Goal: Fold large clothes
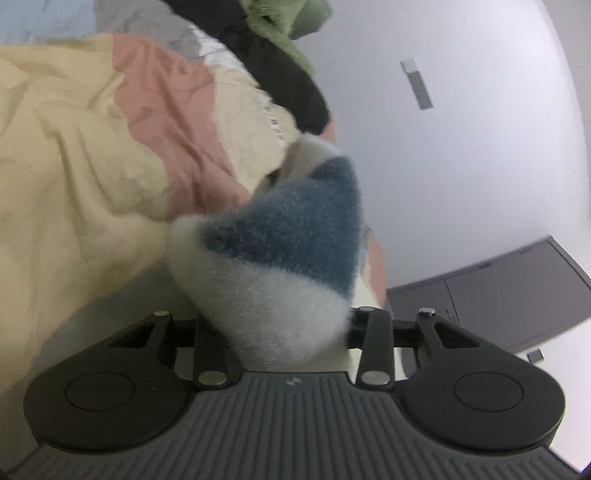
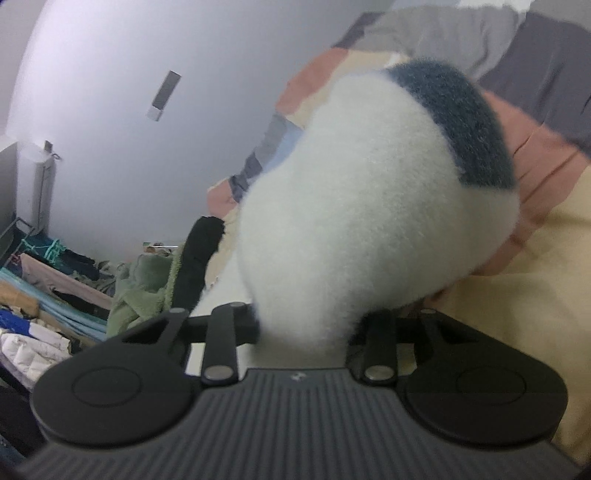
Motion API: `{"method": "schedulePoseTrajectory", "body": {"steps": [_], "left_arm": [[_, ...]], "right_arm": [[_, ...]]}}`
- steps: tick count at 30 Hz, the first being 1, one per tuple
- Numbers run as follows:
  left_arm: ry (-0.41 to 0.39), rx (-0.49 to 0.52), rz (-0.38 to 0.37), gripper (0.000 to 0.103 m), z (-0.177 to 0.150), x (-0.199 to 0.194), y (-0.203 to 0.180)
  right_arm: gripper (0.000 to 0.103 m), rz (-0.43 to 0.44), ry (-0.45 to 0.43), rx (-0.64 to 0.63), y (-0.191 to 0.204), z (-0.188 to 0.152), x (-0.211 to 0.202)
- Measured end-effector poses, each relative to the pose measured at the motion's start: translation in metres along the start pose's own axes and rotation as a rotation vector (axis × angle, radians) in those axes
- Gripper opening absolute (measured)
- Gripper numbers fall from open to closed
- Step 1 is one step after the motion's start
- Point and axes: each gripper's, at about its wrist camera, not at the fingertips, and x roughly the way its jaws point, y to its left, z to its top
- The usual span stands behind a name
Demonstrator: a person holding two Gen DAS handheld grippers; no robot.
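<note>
Both pairs of jaws were clenched on the same fuzzy white-and-blue garment. On the left gripper (image 1: 291, 332) the fingertips were buried under a bunched fold of that fleece (image 1: 280, 266), white near the linkage and dark teal-blue farther up, so only the black link arms showed on either side of the cloth. On the right gripper (image 2: 303, 332) the fleece (image 2: 369, 206) rose as a thick white mound straight out of the gap between the link arms, capped by a blue band at its upper right; its fingertips were hidden as well.

Behind the held fabric lay a rumpled bedspread (image 1: 74, 177) in pale yellow with a salmon-pink panel, and the lifted fleece hung in front of it, close above it. At the far end of the bedspread a black garment (image 1: 280, 74) lay against a green fleece piece (image 1: 288, 22). A white wall (image 1: 461, 166) filled the right of the left wrist view, with a grey cabinet (image 1: 498, 295) low against it. Through the right wrist camera, a cluttered pile of clothes (image 2: 44, 295) sat at the lower left, beside a white down jacket (image 2: 29, 354).
</note>
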Motion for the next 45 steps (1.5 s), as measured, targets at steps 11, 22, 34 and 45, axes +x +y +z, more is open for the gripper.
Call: {"method": "schedulePoseTrajectory", "body": {"steps": [11,22,34,45], "left_arm": [[0.036,0.067,-0.131,0.044,-0.03,-0.003,-0.102],[0.116,0.178,-0.258,0.045,-0.093,0.107,-0.232],[0.241,0.293,-0.218,0.045,-0.171,0.265,-0.223],[0.25,0.259,-0.2,0.047,-0.182,0.322,-0.128]], "right_arm": [[0.038,0.106,-0.104,-0.026,0.013,0.072,-0.079],[0.038,0.154,-0.265,-0.01,-0.028,0.202,-0.121],[0.038,0.056,-0.347,0.087,-0.156,0.25,-0.072],[0.039,0.032,-0.329,0.031,-0.219,0.207,-0.041]]}}
